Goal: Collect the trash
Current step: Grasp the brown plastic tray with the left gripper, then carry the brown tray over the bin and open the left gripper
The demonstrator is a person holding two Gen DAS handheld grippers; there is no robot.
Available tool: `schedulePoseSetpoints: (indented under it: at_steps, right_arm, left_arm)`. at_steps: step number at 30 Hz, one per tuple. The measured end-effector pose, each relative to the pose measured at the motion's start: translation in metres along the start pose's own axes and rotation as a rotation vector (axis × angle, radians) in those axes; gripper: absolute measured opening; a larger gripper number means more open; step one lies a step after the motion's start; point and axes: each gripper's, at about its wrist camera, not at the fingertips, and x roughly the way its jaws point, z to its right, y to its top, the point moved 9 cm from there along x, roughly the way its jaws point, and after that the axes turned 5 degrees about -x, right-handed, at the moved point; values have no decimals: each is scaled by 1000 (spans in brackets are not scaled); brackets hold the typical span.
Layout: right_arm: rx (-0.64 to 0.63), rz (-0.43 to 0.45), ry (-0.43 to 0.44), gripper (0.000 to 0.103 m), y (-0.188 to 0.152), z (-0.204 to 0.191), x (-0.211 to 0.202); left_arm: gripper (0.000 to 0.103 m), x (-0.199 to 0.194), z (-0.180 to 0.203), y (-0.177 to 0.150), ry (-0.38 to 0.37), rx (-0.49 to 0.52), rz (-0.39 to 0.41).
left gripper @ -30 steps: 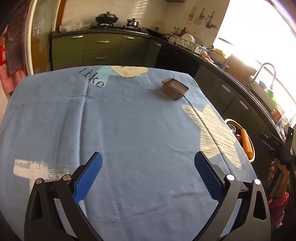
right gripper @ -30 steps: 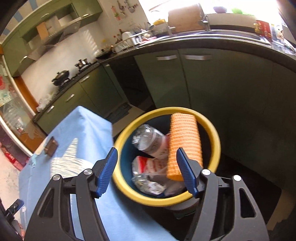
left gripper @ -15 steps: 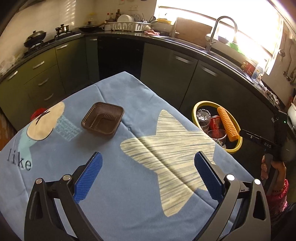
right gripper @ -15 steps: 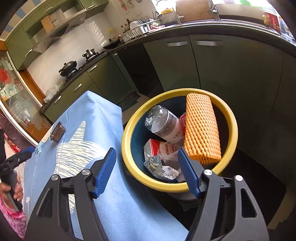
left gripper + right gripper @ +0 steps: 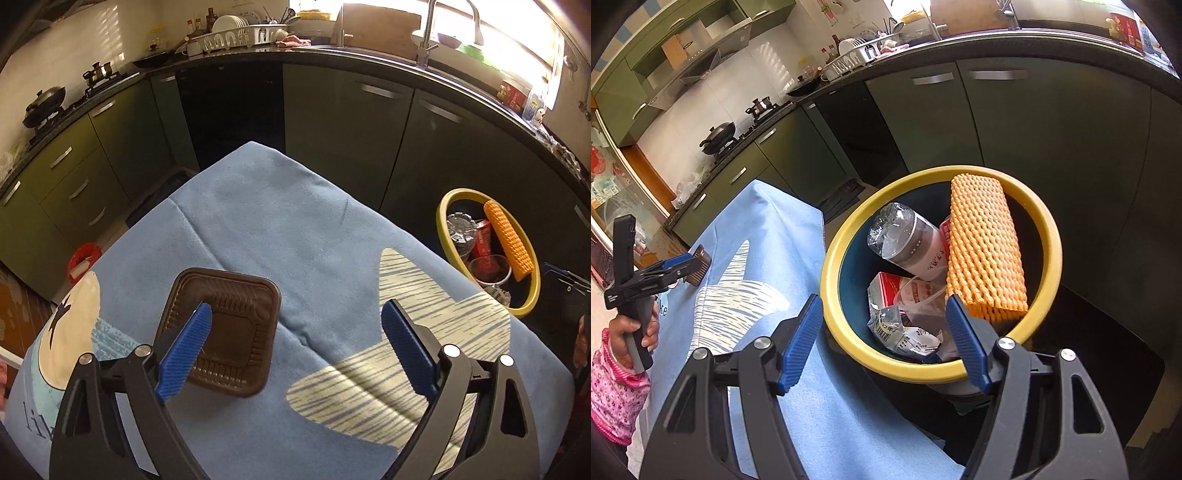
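A brown plastic tray [image 5: 236,317] lies on the blue tablecloth [image 5: 295,229]. My left gripper [image 5: 295,308] hovers just over it with jaws closing; its left finger [image 5: 184,347] hangs above the tray's hollow and the other stands far to the right, neither pad pressing. From the right wrist, the left gripper [image 5: 683,264] reaches over the same tray [image 5: 700,275]. My right gripper [image 5: 883,301] is open and empty above the yellow-rimmed bin [image 5: 849,229], which holds an orange foam net [image 5: 984,247], a crushed bottle [image 5: 905,240] and wrappers.
The bin [image 5: 441,221] stands on the floor off the table's right edge, against dark green cabinets [image 5: 343,122]. A red object [image 5: 83,260] lies on the floor at the left. A hand [image 5: 631,328] in a pink sleeve holds the left gripper's handle.
The left gripper has swung across the table to the brown tray, which now sits under its left finger; its jaws have narrowed a little. The right gripper has stayed over the bin.
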Motion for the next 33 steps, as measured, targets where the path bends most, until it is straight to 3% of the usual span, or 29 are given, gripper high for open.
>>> schedulePoseSetpoints:
  at_steps: [11,13,17,20,27,33]
  right_arm:
    - [3,-13,-3,66,-1,1,4]
    - [5,-16,-2,66,-2,1,4]
    - [10,-16,0,66,-3,1,5]
    - [8,-15,1,66,-3,1,5]
    - [3,-5,20,66,-3,-1,-1]
    - [-22,21,13,66,-3,4,-20]
  left_arm:
    - [56,21,-4,-7,25,-8,-27]
    - [47,21,-4,-8,33,-7,-23]
    - [20,18,-9,-7,39,-24,-17]
    - [7,15,-8,-8,41,-24,-12]
    - [5,-13,13,-12,57,16,22]
    - [5,-50,65,-16,23,69,45]
